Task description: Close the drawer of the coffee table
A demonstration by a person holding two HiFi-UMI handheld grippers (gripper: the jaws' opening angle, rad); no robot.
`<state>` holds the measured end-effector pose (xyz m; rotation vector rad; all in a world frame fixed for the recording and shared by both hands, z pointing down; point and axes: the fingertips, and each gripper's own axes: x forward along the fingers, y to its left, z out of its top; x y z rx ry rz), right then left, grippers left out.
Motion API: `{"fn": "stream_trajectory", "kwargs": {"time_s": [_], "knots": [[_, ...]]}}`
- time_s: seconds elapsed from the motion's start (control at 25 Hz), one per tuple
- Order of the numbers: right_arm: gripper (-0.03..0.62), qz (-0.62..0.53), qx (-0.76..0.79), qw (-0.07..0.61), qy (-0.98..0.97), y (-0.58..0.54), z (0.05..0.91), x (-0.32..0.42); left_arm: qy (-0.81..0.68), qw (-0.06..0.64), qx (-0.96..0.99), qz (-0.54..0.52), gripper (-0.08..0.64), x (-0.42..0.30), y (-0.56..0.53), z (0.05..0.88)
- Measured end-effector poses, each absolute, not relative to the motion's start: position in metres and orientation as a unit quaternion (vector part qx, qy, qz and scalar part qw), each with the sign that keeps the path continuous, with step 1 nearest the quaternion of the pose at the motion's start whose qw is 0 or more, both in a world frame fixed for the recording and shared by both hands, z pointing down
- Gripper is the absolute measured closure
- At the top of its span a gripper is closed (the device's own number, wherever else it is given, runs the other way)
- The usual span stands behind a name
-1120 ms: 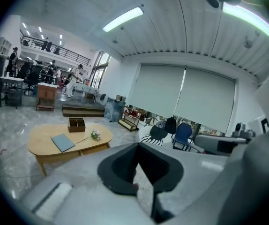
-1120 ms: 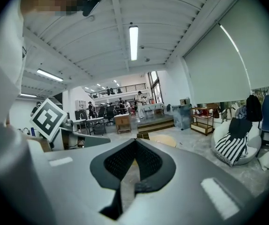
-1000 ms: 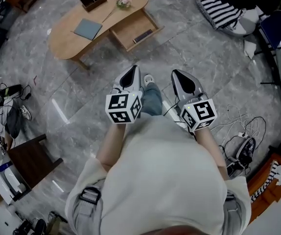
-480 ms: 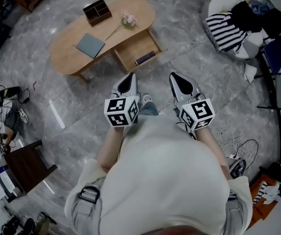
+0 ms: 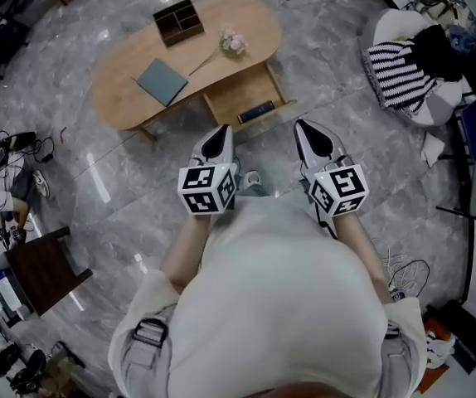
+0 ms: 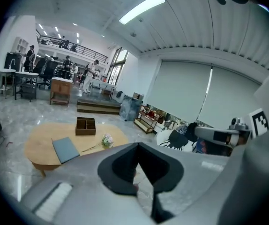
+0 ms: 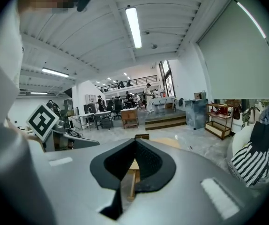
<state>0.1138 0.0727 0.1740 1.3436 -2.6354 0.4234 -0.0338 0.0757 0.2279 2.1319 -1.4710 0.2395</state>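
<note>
While the drawer (image 5: 250,98) of the coffee table (image 5: 130,98) stands pulled out, closing is judged not begun. Left gripper (image 5: 220,135), right gripper (image 5: 308,133): jaws pressed together, empty, held near the drawer front, not touching it.

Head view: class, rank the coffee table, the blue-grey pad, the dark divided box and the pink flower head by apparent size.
1. Coffee table, clearly largest.
2. Blue-grey pad and dark divided box look about alike, so they are left unranked.
3. Pink flower head, smallest.
</note>
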Motion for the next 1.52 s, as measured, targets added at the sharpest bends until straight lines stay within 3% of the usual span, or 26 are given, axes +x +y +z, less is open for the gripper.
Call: {"fn": "stream_trajectory", "kwargs": {"time_s": [0.92, 1.16, 1.52], "knots": [[0.594, 0.214, 0.356, 0.178, -0.892, -0.034, 0.288, 0.109, -0.622, 0.366, 0.686, 0.088, 0.563, -0.082, 0.041, 0.342], [0.594, 0.252, 0.354, 0.197, -0.879, -0.062, 0.353, 0.114, -0.621, 0.394, 0.667, 0.12, 0.563, -0.086, 0.035, 0.403], [0.586, 0.28, 0.339, 0.277, -0.855, -0.088, 0.479, 0.138, -0.622, 0.425, 0.638, 0.161, 0.56, -0.091, 0.02, 0.523]]}}
